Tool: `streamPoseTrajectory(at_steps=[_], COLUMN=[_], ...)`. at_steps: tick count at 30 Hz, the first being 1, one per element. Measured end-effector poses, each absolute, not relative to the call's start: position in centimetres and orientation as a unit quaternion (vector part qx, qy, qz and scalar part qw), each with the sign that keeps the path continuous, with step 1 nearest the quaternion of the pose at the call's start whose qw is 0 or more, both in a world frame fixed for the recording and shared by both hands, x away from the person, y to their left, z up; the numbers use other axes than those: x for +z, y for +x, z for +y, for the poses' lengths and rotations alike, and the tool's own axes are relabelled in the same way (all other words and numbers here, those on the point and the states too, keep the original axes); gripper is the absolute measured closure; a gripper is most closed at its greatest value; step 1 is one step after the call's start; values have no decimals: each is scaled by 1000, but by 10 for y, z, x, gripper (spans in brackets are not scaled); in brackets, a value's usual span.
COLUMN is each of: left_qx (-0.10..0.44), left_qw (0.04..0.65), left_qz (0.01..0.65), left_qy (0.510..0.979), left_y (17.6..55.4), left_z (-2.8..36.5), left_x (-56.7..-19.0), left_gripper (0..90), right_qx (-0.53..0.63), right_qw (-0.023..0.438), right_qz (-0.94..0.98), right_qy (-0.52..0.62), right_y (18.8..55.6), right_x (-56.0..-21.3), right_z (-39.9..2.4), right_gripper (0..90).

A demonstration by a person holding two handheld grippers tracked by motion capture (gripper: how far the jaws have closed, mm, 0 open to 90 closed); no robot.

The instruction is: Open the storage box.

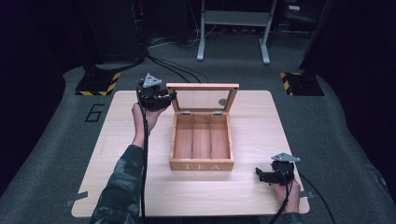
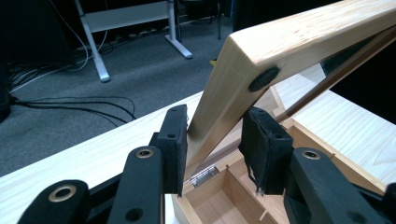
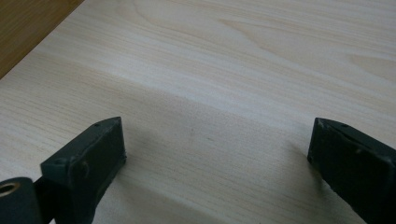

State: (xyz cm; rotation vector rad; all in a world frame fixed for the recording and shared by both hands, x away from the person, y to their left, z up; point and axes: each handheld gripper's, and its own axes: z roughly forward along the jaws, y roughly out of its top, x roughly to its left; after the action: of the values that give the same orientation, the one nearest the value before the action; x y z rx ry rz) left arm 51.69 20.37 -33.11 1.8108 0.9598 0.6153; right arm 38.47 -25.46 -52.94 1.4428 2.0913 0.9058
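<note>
Pale wooden worktop, tea box open, left tongs holding its lid, right tongs wide over worktop.

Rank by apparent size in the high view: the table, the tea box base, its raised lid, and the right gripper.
1. table
2. tea box base
3. raised lid, though it is foreshortened by standing up
4. right gripper, smallest

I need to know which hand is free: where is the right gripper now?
In the high view the right gripper rests low at the table's near right corner, jaws open, right of the tea box.
</note>
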Motion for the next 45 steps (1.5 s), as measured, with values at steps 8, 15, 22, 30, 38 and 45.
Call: streamPoseTrajectory(at_steps=[8, 15, 22, 30, 38, 45], left_qx=[254, 254, 254, 254, 253, 254], left_qw=[481, 481, 480, 483, 485, 484], left_qz=[394, 394, 394, 394, 395, 395], left_qy=[741, 741, 741, 740, 738, 738], left_y=[518, 518, 518, 518, 519, 518], left_z=[204, 204, 204, 204, 204, 204], left_x=[-331, -331, -331, -331, -332, -331], left_gripper=[616, 616, 616, 617, 617, 618], right_qx=[328, 328, 328, 328, 328, 327], right_qw=[220, 220, 220, 220, 220, 220], right_qz=[756, 756, 756, 756, 756, 756], right_qy=[522, 522, 522, 522, 522, 522], right_y=[385, 385, 385, 385, 385, 385], right_x=[-529, -529, -529, -529, -529, -529], right_z=[-255, -255, -255, -255, -255, -255], right_gripper=[34, 35, 35, 34, 34, 35])
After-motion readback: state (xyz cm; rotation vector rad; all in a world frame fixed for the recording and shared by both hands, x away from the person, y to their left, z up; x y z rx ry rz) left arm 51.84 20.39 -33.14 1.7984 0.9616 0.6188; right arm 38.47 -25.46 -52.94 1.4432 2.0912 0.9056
